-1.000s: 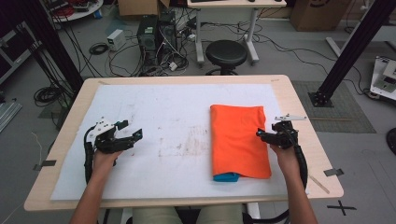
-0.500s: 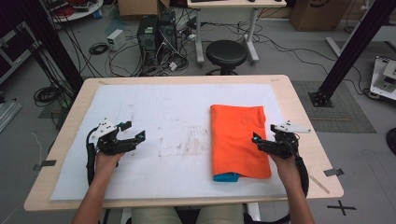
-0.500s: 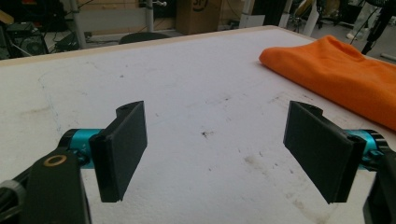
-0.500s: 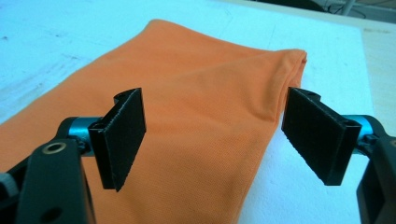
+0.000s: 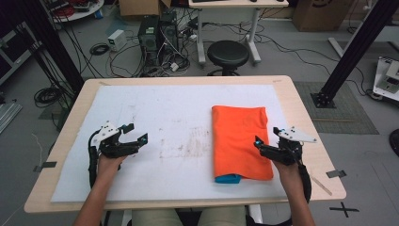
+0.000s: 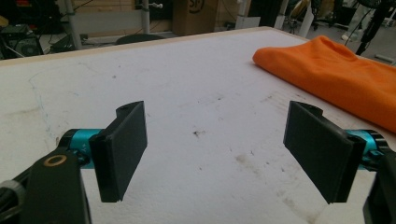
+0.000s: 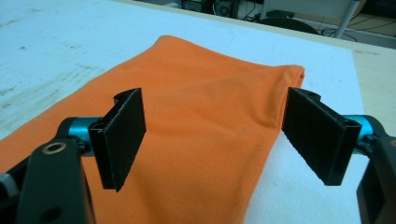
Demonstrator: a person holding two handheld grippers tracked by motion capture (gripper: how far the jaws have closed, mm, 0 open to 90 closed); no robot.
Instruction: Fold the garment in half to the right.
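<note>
**Folded cloth lying on the table, both tools open**

You are holding the right tool at the near right edge of the folded orange cloth, jaws having just opened wide with nothing between them. Your left tool is waiting open, well apart. Probably you are finishing the fold; next, smooth or lift it. The white table cover is stained; cables are lying behind
</note>
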